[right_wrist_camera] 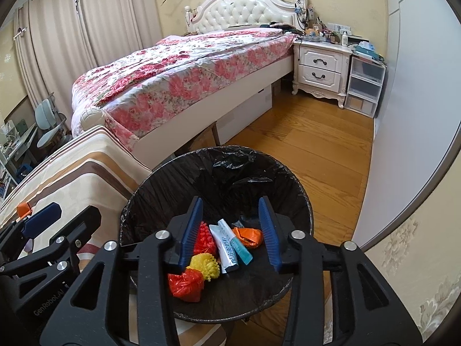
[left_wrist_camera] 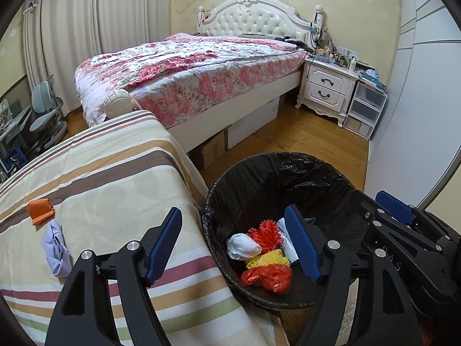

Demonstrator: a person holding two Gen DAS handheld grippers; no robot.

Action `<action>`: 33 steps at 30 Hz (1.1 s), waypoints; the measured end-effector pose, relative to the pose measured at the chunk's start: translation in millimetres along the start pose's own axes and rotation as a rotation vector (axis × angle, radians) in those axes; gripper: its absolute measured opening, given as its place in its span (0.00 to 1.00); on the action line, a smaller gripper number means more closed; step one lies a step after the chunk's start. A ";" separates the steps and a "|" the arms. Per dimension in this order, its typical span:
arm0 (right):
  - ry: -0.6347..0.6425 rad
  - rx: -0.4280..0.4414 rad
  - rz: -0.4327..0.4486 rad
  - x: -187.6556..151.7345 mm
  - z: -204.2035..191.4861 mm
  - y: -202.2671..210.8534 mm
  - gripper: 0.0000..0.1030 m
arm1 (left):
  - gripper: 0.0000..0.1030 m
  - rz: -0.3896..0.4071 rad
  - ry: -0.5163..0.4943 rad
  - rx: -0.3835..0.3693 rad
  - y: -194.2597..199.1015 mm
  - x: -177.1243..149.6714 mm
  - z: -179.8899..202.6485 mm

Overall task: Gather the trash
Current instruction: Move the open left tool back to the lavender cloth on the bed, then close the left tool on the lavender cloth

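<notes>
We find the bin [right_wrist_camera: 299,190] mouth unobstructed from above; the striped bench [left_wrist_camera: 115,173] edge crowds its left rim, open floor [right_wrist_camera: 311,144] right.

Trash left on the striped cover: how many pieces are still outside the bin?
2, both near the cover's left edge: an orange scrap and, just in front of it, a crumpled pale lilac piece. The grippers' bodies may hide more.

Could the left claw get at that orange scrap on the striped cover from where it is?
Probably yes. The orange scrap lies in the open on the striped cover, nothing on it. The left claw is open and empty, over the bin's edge; only a crumpled lilac paper lies nearby.
</notes>
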State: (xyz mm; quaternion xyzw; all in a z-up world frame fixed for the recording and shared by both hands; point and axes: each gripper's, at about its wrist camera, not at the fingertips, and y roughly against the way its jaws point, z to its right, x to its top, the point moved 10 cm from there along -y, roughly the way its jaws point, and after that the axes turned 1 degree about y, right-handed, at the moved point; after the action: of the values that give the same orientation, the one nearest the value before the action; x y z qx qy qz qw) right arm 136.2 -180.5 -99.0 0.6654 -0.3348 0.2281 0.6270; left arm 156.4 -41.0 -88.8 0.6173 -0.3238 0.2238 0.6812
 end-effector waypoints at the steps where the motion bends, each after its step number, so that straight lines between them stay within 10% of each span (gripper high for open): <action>1: 0.001 0.002 0.000 -0.9 -0.5 0.6 0.41 | 0.70 -0.001 0.001 0.003 0.6 -0.9 -1.1; 33: 0.125 0.107 -0.059 -31.5 -98.3 8.8 0.51 | 0.70 -0.079 0.195 0.268 20.2 -39.3 -152.1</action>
State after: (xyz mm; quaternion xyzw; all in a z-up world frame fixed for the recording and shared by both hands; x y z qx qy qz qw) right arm 120.1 -78.4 -105.0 0.6919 -0.2629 0.2682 0.6166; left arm 140.1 115.4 -107.2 0.6904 -0.1988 0.2968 0.6291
